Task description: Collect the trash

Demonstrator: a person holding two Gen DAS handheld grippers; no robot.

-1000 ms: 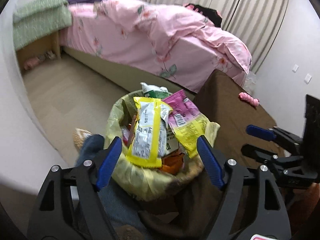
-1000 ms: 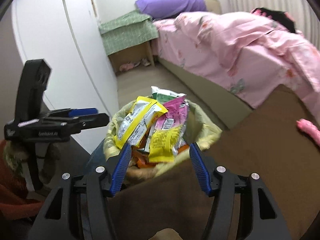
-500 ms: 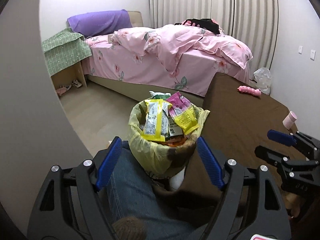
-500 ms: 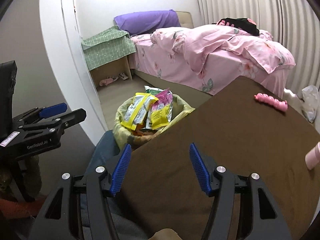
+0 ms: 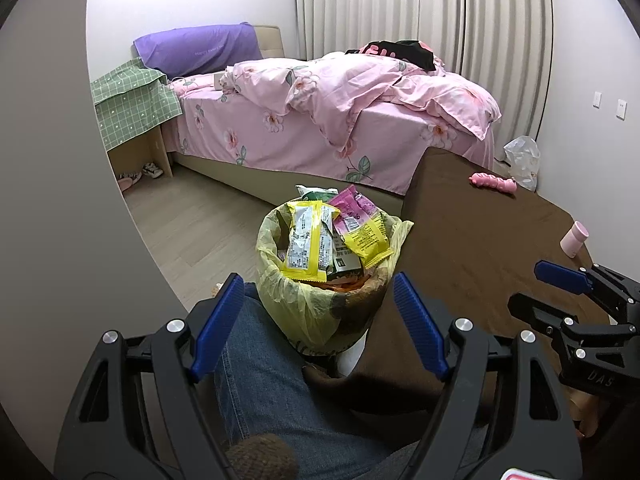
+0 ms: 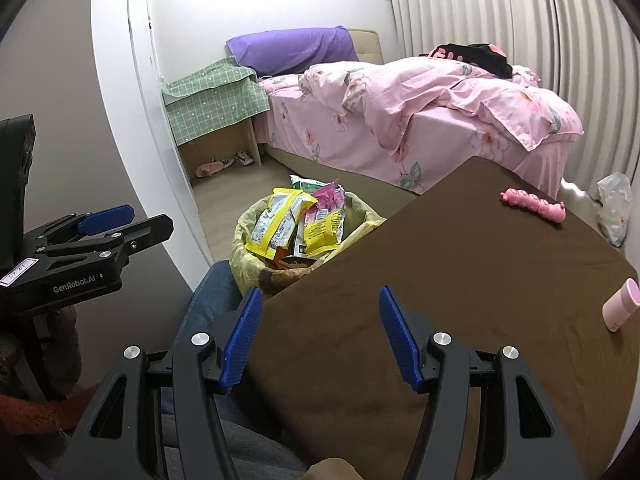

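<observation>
A: What sort of surface and room is this?

B: A bedroom. A brown table [image 6: 460, 280] fills the near right, with pale wood floor [image 5: 192, 224] past its left edge. Beyond the table stands a bed [image 5: 320, 128] with pink floral bedding, a purple pillow [image 5: 200, 50] at its head, and a black garment [image 5: 396, 50] on top. Ribbed curtains [image 5: 420, 12] hang behind it.

A: And the trash?

B: In the bin [image 5: 320, 304], lined with a yellow bag, tight against the table's left edge. Wrappers [image 5: 308, 240] stick up above its rim, yellow, pink and green.

A: What else is on the table?

B: 2 things: a pink toy [image 6: 532, 204] at the far side and a pink cup [image 6: 620, 304] lying near the right edge. A clear bag [image 6: 614, 204] sits on the floor beyond the table.

A: Anything in the way?

B: A leg in jeans [image 5: 272, 380] lies just left of the table, touching the bin's near side.

A: The grippers?

B: Left gripper [image 5: 320, 328] spread wide, holding nothing, with the bin ahead of it. Right gripper [image 6: 320, 336] also wide and empty, over the table.
</observation>
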